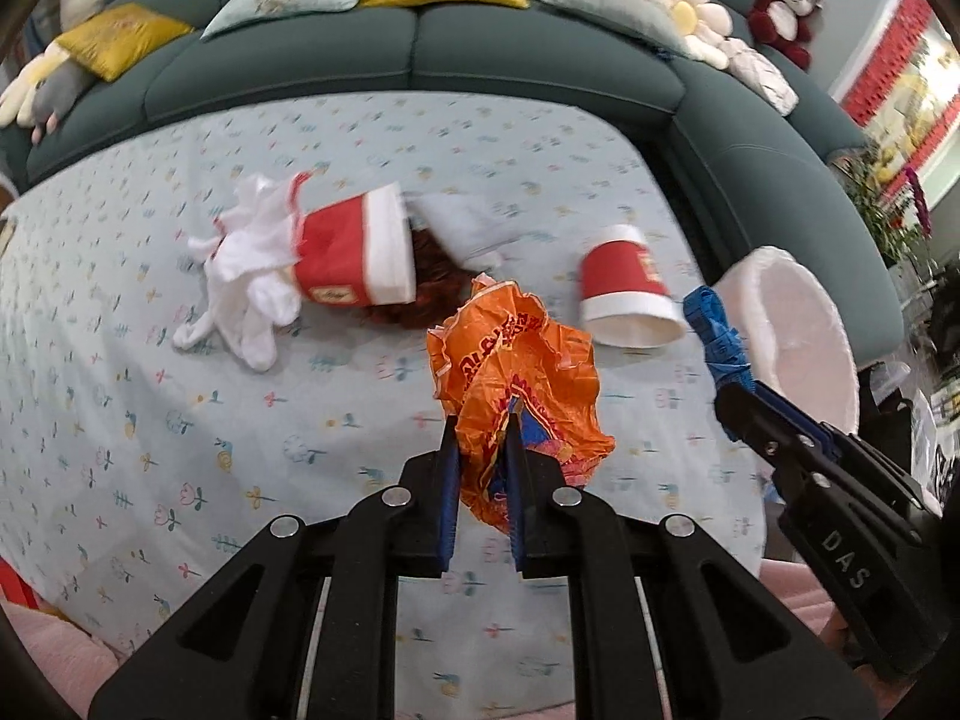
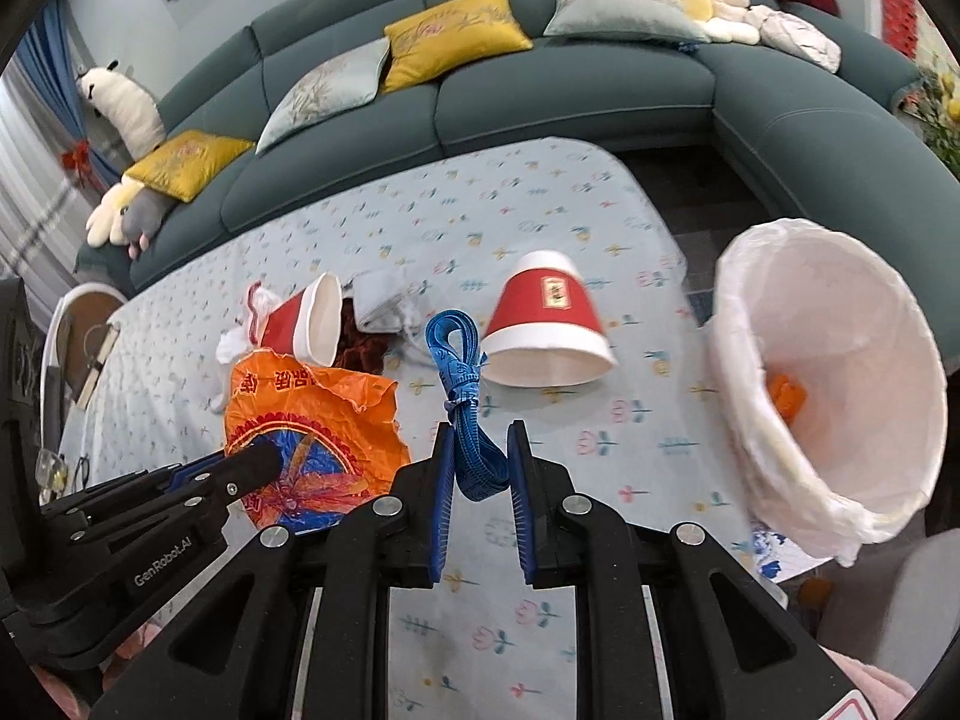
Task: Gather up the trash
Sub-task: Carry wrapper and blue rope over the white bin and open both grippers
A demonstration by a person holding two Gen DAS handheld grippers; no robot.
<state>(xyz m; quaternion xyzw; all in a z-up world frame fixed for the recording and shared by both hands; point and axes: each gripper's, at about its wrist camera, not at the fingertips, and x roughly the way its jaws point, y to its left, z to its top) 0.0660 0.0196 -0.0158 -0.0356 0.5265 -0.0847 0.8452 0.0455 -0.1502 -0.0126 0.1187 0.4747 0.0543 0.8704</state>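
Now the left gripper (image 1: 482, 420) has its jaws clamped on a crumpled orange wrapper (image 1: 522, 360), held clear above the desk (image 1: 150, 420). Right gripper (image 2: 479, 435): jaws narrow, pinching a blue ribbon (image 2: 459, 360). Two red paper cups on their sides on the desk: one far left (image 1: 354, 252), one right (image 2: 546, 324). White-lined bin (image 2: 834, 384) at right edge, an orange scrap inside.

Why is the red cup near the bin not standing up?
The red cup is tipped over on the table. Its open white mouth faces the camera and its side rests on the cloth. Why it fell cannot be told.
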